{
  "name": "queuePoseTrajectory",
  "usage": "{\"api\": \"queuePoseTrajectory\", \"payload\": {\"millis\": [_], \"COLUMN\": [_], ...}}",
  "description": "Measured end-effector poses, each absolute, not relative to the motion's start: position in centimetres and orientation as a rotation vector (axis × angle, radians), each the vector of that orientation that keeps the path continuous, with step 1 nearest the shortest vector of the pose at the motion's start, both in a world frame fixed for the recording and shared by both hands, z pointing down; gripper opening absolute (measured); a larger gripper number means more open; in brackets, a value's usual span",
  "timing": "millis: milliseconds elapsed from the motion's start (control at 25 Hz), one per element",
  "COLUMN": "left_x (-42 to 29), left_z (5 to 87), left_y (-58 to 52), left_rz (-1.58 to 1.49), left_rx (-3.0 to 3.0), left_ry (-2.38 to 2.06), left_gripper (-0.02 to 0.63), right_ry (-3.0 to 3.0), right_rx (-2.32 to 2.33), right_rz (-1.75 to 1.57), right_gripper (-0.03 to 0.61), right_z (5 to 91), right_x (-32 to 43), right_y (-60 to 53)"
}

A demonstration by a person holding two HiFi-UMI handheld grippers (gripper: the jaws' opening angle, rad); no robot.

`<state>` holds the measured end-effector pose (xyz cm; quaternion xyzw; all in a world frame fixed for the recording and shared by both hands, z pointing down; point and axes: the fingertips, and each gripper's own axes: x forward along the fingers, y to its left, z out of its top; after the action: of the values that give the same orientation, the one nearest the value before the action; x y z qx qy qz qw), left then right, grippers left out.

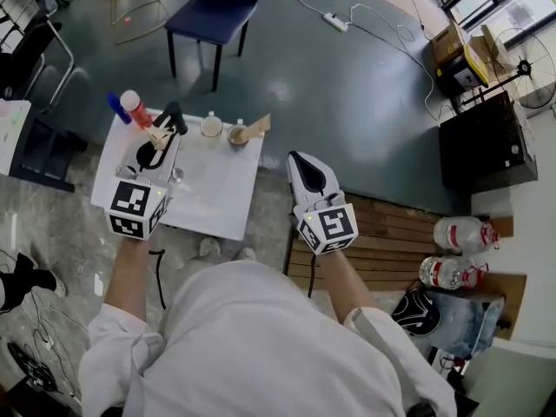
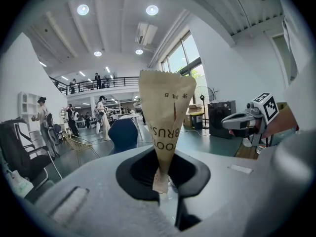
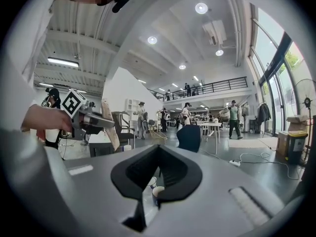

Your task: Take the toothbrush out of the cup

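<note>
My left gripper is shut on a toothbrush in a tan paper wrapper, which stands upright between the jaws. The wrapper hangs above the left part of the white table. An empty-looking white cup stands at the table's far edge. Beside it, a brownish cup has another wrapped brush leaning out of it. My right gripper is shut with nothing in it, off the table's right edge. The right gripper view shows the left gripper with its wrapper.
A red bottle with a white cap and a blue one stand at the table's far left corner. A blue chair stands beyond the table. Wooden slats, water bottles and a black case are to the right.
</note>
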<state>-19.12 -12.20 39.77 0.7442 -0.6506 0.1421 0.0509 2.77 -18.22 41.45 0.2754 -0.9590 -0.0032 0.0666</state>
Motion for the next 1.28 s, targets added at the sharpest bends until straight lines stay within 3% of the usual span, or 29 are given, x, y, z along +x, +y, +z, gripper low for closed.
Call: {"api": "queuePoseTrajectory", "payload": {"millis": [960, 1160, 1280], "left_x": [-17.8, -17.7, -17.6], "left_z": [38.0, 38.0, 37.9], "left_y": [-8.3, -7.9, -7.6], "left_rz": [0.386, 0.389, 0.393], "left_rx": [2.246, 2.240, 2.235], "left_ry": [-2.038, -2.045, -2.049], "left_gripper": [0.034, 0.034, 0.034], "right_ry": [-2.929, -2.936, -2.939], "right_rx": [0.726, 0.694, 0.690], "right_rz": [0.017, 0.068, 0.081], "right_gripper": [0.007, 0.130, 0.164], "right_z": [42.1, 42.6, 42.8], "right_x": [1.7, 1.6, 1.6], "right_y": [-18.0, -18.0, -18.1]}}
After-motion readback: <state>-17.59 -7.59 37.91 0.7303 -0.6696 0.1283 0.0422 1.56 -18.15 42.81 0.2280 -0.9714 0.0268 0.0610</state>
